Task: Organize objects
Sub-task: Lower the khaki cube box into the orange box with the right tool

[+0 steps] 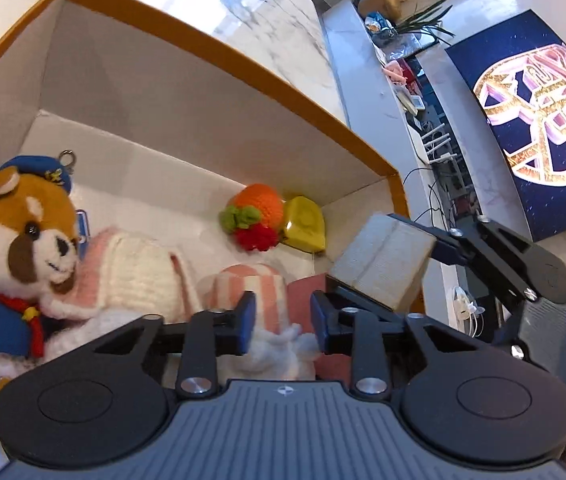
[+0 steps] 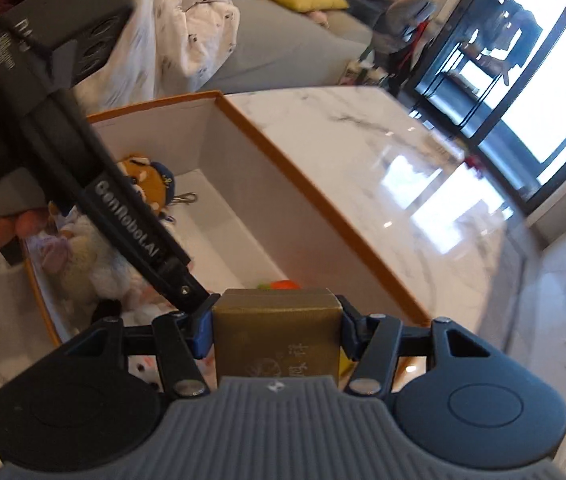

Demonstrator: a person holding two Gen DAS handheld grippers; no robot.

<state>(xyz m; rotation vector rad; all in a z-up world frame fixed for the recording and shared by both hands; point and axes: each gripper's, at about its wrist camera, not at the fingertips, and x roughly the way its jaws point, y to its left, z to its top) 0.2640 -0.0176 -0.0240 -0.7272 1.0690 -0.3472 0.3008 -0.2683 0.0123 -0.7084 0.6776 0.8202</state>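
While right tool (image 2: 277, 330) clamps gold box (image 2: 277, 336) over carton rim (image 2: 303, 184), left tool (image 1: 281, 320) gapes.

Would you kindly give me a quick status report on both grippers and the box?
Left gripper open, above the striped plush. Right gripper shut on gold packet, over the orange-rimmed box. Crochet orange and yellow tape measure sit beneath the drop corner.
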